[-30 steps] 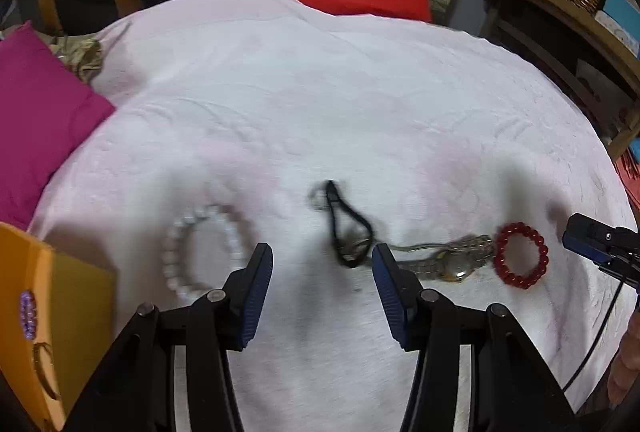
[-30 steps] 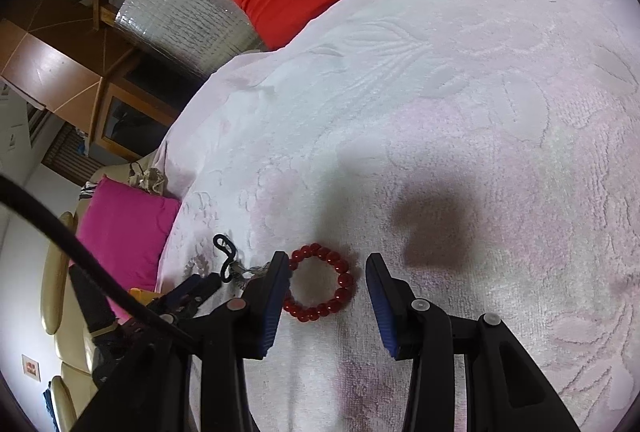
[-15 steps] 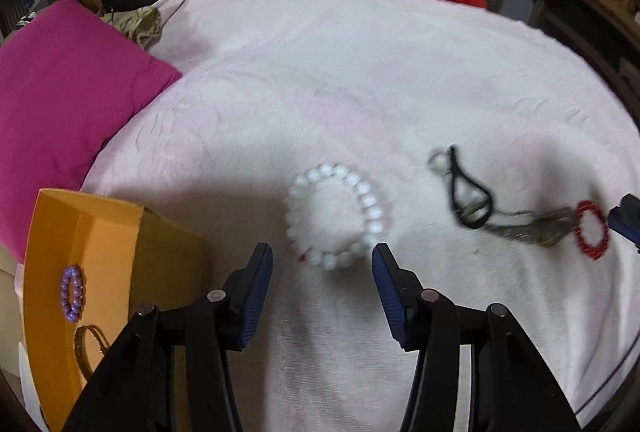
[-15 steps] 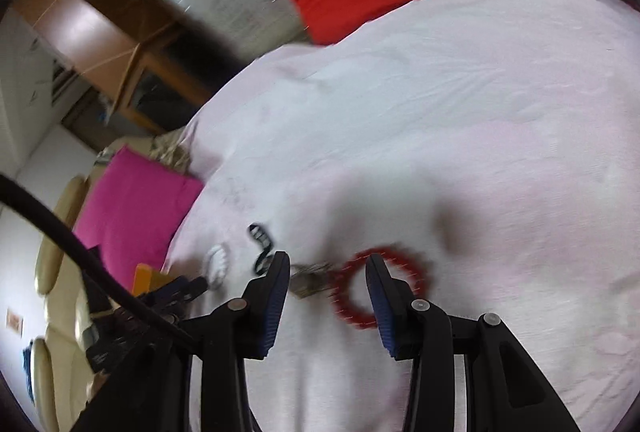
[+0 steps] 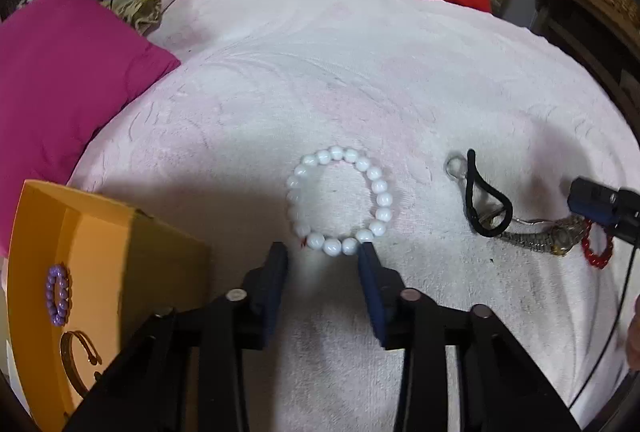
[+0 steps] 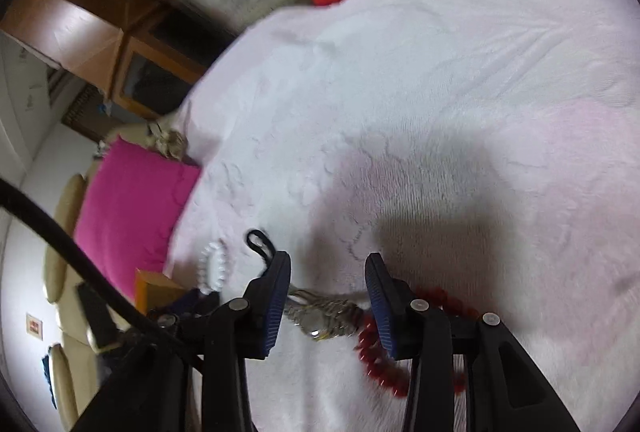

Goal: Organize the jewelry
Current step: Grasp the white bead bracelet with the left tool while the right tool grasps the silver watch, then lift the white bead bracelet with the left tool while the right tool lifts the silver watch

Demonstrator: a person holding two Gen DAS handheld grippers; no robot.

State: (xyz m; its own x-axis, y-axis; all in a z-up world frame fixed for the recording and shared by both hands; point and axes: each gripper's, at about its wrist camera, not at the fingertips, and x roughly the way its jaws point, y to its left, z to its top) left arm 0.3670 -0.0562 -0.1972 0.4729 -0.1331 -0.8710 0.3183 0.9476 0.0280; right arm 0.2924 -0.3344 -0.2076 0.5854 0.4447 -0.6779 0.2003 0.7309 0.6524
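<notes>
White bead bracelet (image 5: 340, 201) now nearer left gripper (image 5: 323, 256), both grippers spread.

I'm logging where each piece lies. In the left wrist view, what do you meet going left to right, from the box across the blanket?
Purple bead bracelet in the orange box → white bead bracelet → black cord loop → metal wristwatch → red bead bracelet.

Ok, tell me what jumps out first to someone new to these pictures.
First the white bead bracelet, lying on the pale pink bedspread just ahead of the open left gripper. Then the orange box at the left, with a purple bead bracelet inside. The open right gripper hangs over a metal wristwatch beside a red bead bracelet.
</notes>
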